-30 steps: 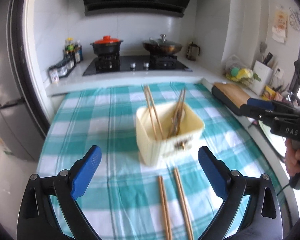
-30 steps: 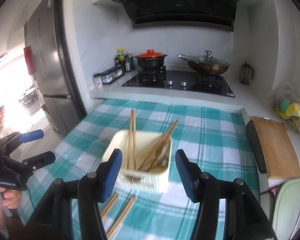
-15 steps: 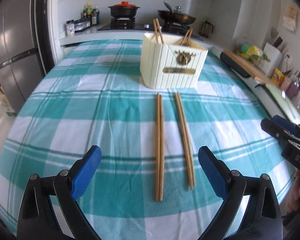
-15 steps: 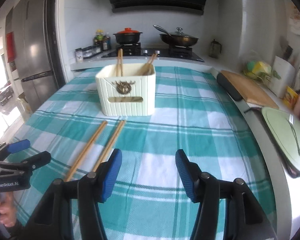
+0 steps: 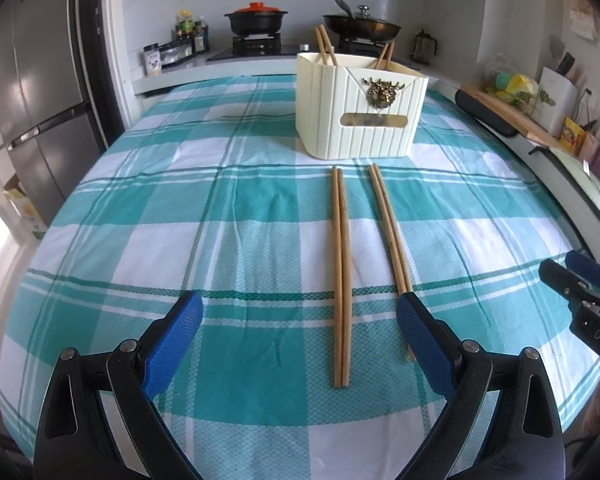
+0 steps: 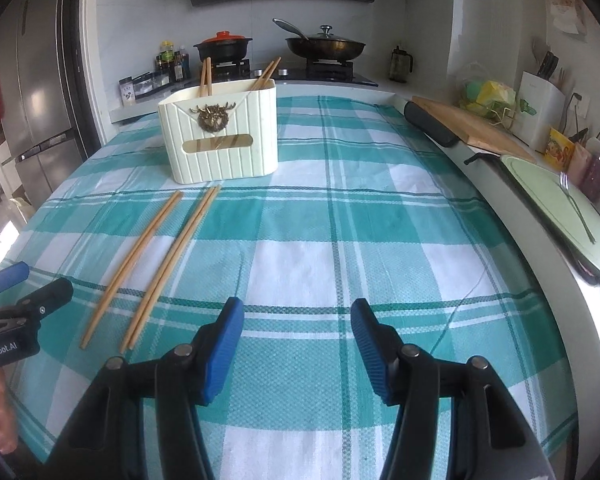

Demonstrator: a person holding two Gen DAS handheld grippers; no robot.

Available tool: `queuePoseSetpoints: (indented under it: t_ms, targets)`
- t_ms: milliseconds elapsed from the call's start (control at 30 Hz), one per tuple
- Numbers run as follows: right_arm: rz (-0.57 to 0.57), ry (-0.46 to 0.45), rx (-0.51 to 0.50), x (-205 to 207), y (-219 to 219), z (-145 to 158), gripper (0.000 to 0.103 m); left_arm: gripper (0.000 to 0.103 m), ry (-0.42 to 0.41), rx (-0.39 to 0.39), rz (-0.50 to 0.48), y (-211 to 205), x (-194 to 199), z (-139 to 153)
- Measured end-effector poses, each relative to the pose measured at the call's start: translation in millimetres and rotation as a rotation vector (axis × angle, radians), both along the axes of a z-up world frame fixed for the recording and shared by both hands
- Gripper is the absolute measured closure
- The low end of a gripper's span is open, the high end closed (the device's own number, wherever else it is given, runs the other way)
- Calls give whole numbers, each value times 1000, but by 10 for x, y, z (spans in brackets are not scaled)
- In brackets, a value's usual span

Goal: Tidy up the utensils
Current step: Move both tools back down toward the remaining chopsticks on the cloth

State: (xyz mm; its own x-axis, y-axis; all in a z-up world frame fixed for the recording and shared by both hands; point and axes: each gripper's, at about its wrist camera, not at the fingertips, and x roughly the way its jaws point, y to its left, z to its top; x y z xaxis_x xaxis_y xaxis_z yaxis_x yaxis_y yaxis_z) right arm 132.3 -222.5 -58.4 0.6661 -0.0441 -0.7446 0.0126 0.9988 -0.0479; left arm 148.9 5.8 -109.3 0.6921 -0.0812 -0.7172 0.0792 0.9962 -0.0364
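Only our right wrist view shows a fork (image 6: pixel 578 210) on the green board (image 6: pixel 540 184). Two chopstick pairs (image 5: pixel 342 276) lie ahead of our left gripper (image 5: pixel 300 314), jaws apart, empty; right gripper (image 6: pixel 296 318) likewise, chopsticks to its left, before the cream holder (image 5: pixel 360 116).

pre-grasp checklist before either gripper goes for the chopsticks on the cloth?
1. Left gripper open, nothing between its fingers: ok.
2. Right gripper open and empty: ok.
3. Two chopstick pairs flat on the tablecloth, pairs apart: ok.
4. Left gripper lined up on a pair: ok; right gripper's fingers frame bare cloth: not ok.
5. Holder upright, top open: ok.
6. Free space inside the holder: cannot tell.
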Motion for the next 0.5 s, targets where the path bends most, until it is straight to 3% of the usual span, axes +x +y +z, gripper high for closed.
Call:
queuePoseSetpoints:
  t_ms: [500]
  targets:
    - [15,14,-50,39,124,-83,46,5,19,18,35,103,87,-133]
